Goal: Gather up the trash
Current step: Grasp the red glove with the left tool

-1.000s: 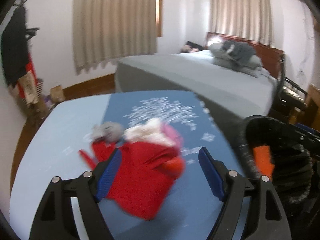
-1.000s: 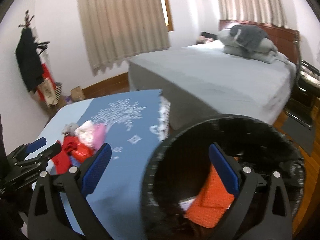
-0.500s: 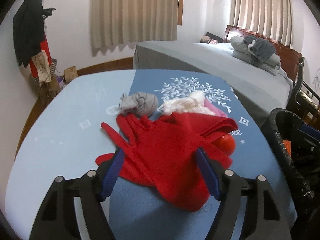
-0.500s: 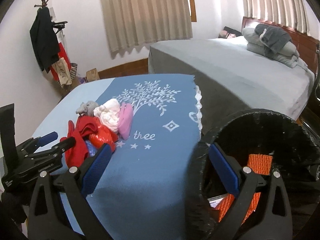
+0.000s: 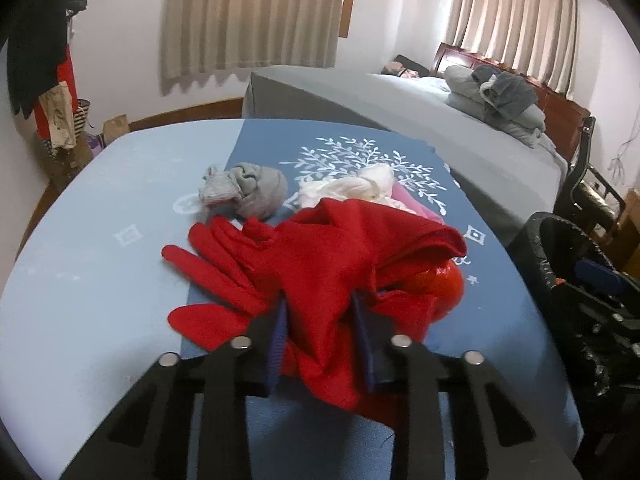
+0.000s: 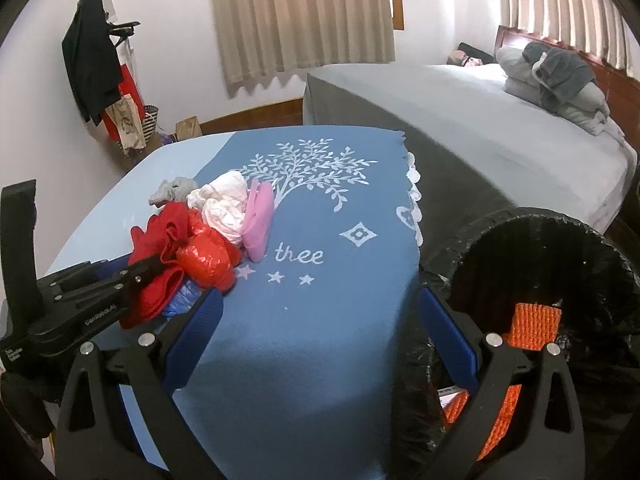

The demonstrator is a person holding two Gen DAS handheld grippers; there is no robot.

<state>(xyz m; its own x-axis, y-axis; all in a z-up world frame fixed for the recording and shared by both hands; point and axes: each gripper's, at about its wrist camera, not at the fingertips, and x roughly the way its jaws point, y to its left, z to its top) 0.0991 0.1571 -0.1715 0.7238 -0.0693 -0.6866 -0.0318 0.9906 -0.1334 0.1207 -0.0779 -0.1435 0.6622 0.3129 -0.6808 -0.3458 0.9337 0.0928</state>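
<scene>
A pile of trash lies on the blue tablecloth (image 6: 340,360): a red glove (image 5: 320,264), a red plastic bag (image 6: 208,256), a grey cloth ball (image 5: 256,190), a crumpled white wad (image 5: 352,188) and a pink piece (image 6: 258,220). My left gripper (image 5: 320,320) is closing, and its blue pads pinch the glove's near part, which bunches up between them. In the right wrist view the left gripper (image 6: 148,268) reaches into the pile from the left. My right gripper (image 6: 320,340) stands open with nothing in it, over the table's near right edge beside the black bin (image 6: 520,216).
The bin is lined with a black bag and holds an orange mesh piece (image 6: 534,326). A grey bed (image 6: 480,120) with folded blankets stands behind the table. A coat rack (image 6: 92,60) and bags are at the far left wall.
The left jaws have narrowed from wide apart onto the red glove, and the gripper has come down to the pile. The right view has swung left from the bin towards the table.
</scene>
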